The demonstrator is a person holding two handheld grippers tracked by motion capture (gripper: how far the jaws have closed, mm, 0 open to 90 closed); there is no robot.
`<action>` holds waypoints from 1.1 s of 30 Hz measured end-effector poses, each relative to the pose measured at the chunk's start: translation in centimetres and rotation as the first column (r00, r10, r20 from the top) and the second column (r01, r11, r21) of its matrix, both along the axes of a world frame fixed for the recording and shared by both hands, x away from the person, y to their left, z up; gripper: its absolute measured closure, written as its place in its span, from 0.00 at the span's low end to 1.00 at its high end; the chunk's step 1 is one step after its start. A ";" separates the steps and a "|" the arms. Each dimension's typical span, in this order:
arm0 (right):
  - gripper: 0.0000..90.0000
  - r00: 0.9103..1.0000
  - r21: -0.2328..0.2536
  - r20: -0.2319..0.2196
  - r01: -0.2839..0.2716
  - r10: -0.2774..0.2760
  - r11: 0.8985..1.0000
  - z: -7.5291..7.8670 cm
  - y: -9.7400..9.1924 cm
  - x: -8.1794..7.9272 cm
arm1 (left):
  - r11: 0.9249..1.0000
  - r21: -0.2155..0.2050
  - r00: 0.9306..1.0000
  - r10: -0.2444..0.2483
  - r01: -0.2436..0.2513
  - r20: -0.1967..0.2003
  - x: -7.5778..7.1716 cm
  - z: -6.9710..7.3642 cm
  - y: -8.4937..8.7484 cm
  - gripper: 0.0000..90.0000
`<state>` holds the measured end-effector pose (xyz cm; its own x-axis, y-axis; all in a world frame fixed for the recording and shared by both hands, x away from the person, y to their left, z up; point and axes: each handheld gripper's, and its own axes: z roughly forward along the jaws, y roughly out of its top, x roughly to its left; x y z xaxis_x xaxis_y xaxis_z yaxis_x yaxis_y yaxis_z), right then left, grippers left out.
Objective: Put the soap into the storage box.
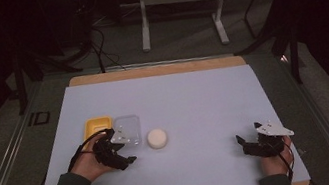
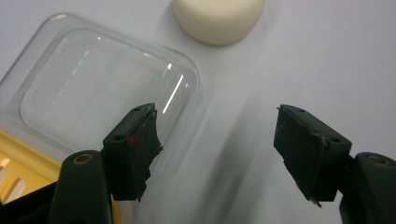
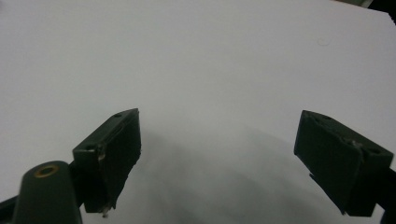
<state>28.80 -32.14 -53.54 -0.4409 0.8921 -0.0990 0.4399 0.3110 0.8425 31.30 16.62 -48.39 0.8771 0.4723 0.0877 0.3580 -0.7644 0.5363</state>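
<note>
— Pale sheeting (image 1: 193,93) is covering the wooden table, with dim floor and a stand's legs beyond the far edge. Which step are we looking at?

— I'm judging it as an approach. The left gripper (image 1: 125,158) is hovering just beside the clear plastic lid (image 1: 128,128), its jaws parted and nothing sitting between them. In the left gripper view, the left gripper (image 2: 215,140) is pointing at bare sheet next to the lid's (image 2: 93,88) rim.

— And the other items?

— A yellow tray (image 1: 94,126) is lying against the lid's left side, and a white round puck (image 1: 157,138) is resting just right of the lid, apart from it.

— What is the next move asking for?

— Probably lining one jaw over the lid's thin rim and pinching it, or swinging across to the puck. The rim is shallow and slick, so a careful, low entry is looking necessary.

— Room to work?

— Plenty. The middle and right of the sheet are lying bare. The right gripper (image 1: 243,144) is waiting near the front right corner, jaws spread wide over blank sheet, well apart from everything.
</note>
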 end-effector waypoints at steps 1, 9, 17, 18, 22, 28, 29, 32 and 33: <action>0.16 1.000 0.000 0.000 0.000 0.000 1.000 0.0 0.0 0.0 | 1.000 -0.002 1.000 0.001 -0.001 0.001 0.0 0.1 -0.1 0.34; 0.16 1.000 0.003 0.000 0.000 0.000 1.000 0.0 0.0 0.0 | 1.000 0.013 1.000 -0.019 0.019 -0.006 0.7 0.6 -0.6 0.34; 0.16 1.000 0.003 0.000 0.000 0.000 1.000 0.0 0.0 0.0 | 0.999 0.032 0.999 -0.043 0.043 -0.025 1.3 0.5 -1.4 0.34; 0.16 1.000 0.003 0.000 0.000 0.000 1.000 0.0 0.0 0.0 | 0.998 0.035 0.999 -0.042 0.043 -0.027 1.4 0.4 -1.6 0.33; 0.16 1.000 0.003 0.000 -0.001 0.001 1.000 0.0 0.0 0.0 | 0.998 0.039 0.998 -0.048 0.049 -0.032 1.7 0.4 -1.9 0.33; 0.16 1.000 0.001 0.000 -0.003 0.003 1.000 0.0 0.0 0.0 | 0.998 0.040 0.998 -0.040 0.042 -0.041 2.1 0.3 -2.1 0.32; 0.16 1.000 0.002 0.000 -0.004 0.004 1.000 0.0 0.0 0.0 | 0.998 0.043 0.998 -0.045 0.047 -0.042 2.2 0.3 -2.1 0.31; 0.16 1.000 0.002 0.000 -0.003 0.003 1.000 0.0 0.0 0.0 | 0.997 0.049 0.998 -0.049 0.051 -0.043 2.4 0.3 -2.3 0.31; 0.16 1.000 0.003 0.000 -0.003 0.003 1.000 0.0 0.0 0.0 | 0.998 0.049 0.998 -0.047 0.050 -0.044 2.4 0.3 -2.3 0.31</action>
